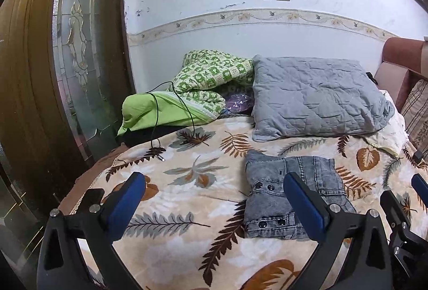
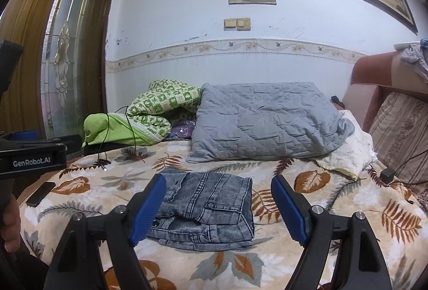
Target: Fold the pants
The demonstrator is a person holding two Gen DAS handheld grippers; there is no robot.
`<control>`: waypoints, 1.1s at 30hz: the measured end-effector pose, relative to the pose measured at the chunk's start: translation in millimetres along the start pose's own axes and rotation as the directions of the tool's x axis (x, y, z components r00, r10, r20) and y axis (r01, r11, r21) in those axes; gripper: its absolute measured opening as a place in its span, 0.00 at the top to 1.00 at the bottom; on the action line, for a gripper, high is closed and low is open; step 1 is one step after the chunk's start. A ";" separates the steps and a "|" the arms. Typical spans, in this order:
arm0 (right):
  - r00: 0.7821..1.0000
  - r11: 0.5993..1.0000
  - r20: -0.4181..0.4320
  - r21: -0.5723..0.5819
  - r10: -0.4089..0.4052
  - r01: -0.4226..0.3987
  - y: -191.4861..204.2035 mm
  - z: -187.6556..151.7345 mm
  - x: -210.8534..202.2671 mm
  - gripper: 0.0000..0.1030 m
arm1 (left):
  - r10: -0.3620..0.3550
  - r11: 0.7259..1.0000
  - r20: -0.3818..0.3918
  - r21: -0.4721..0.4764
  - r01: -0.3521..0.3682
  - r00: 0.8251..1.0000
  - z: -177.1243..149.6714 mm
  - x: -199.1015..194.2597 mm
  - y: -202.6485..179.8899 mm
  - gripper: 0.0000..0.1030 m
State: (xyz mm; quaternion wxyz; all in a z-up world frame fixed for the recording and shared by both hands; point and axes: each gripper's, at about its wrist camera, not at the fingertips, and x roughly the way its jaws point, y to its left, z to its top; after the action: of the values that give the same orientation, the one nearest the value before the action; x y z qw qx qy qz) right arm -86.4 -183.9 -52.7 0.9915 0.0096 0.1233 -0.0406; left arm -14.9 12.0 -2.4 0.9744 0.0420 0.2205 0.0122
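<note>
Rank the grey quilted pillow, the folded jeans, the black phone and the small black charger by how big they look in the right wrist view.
1. grey quilted pillow
2. folded jeans, nearer the camera, yet plainly smaller
3. black phone
4. small black charger

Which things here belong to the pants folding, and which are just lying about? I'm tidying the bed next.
Job:
jeans, folded
left tool, open
right tool, open

Lying about:
grey quilt
green blanket
cable
phone
charger
</note>
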 end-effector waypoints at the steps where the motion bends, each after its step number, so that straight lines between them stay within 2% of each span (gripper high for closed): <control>1: 1.000 1.000 -0.003 -0.002 0.001 -0.001 0.9 -0.7 1.2 0.19 | 0.004 1.000 0.003 0.003 -0.004 1.000 -0.6 0.1 0.0 0.01; 33: 0.999 1.000 -0.031 0.000 0.010 -0.010 -2.8 -2.9 8.8 0.19 | -0.002 1.000 -0.010 -0.015 0.002 1.000 -2.9 3.0 1.5 0.01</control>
State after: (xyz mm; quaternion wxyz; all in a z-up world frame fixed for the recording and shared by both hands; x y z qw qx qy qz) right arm -78.8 -187.3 -57.7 0.9897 0.0109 0.1384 -0.0354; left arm -13.4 13.9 -6.1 0.9736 0.0341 0.2255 0.0131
